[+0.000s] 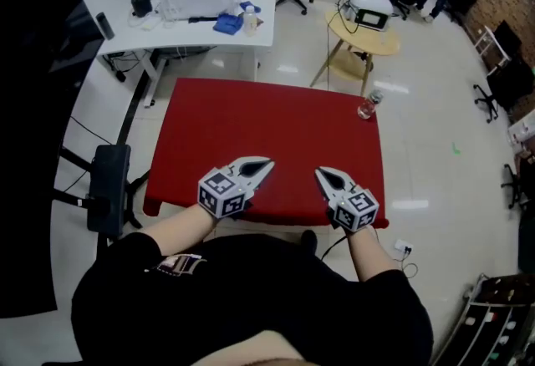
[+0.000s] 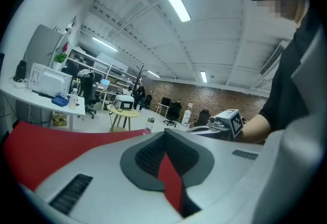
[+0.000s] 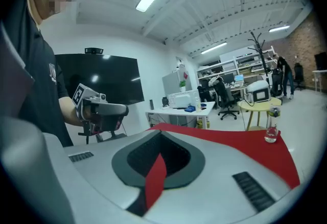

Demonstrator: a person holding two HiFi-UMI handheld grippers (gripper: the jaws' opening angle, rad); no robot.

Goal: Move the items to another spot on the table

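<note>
A small clear bottle (image 1: pixel 369 105) stands near the far right corner of the red table (image 1: pixel 251 130). It shows small and far off in the left gripper view (image 2: pixel 148 124) and at the right in the right gripper view (image 3: pixel 271 133). My left gripper (image 1: pixel 264 163) hovers over the table's near edge, jaws shut and empty (image 2: pixel 164 138). My right gripper (image 1: pixel 319 173) is beside it, also shut with nothing held (image 3: pixel 159 141). The two grippers point toward each other, well short of the bottle.
A white desk (image 1: pixel 201 22) with a printer and small items stands beyond the table's far left. A round wooden side table (image 1: pixel 368 38) with a device sits behind the far right. A black stand (image 1: pixel 109 189) is at the table's left.
</note>
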